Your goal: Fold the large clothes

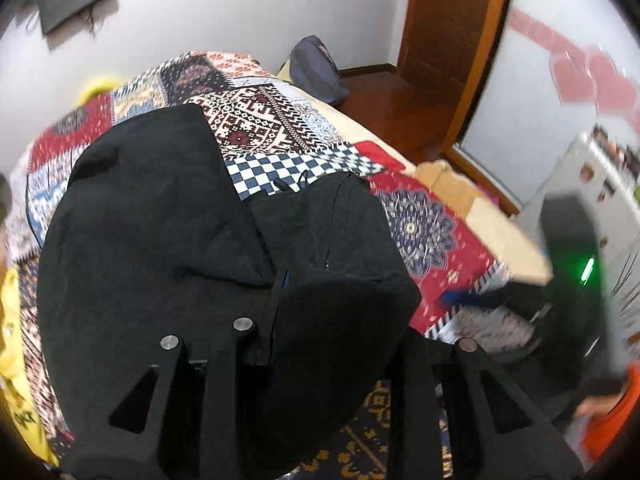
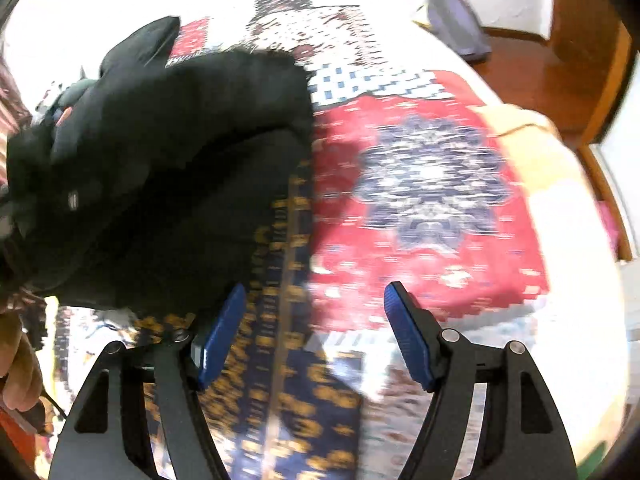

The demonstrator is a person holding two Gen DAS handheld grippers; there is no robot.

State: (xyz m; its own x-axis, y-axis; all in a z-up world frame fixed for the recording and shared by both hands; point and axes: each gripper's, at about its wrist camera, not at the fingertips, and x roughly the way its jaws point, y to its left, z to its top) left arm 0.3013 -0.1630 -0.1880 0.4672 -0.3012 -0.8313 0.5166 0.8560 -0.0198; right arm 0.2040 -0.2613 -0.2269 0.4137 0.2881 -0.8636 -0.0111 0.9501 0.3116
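**A:** Half done at best, I'd say. The black garment (image 1: 168, 240) is bunched on the patchwork bedspread (image 1: 256, 116), with one part lying over the rest, but it's lumpy and nowhere near a neat flat stack.

**B:** What's the left claw (image 1: 320, 340) doing?

**A:** Cloth is draped right over its fingers, so it looks like it's got hold of the garment, but I can't tell how far it's closed. The right claw (image 2: 316, 328) is spread wide with nothing between its blue pads (image 2: 408, 332), hovering over the bedspread just beside the garment's edge.

**B:** Any baskets or bins to put it in?

**A:** None I can see. Only a greyish bag (image 1: 318, 70) at the far end of the bed, contents not visible.
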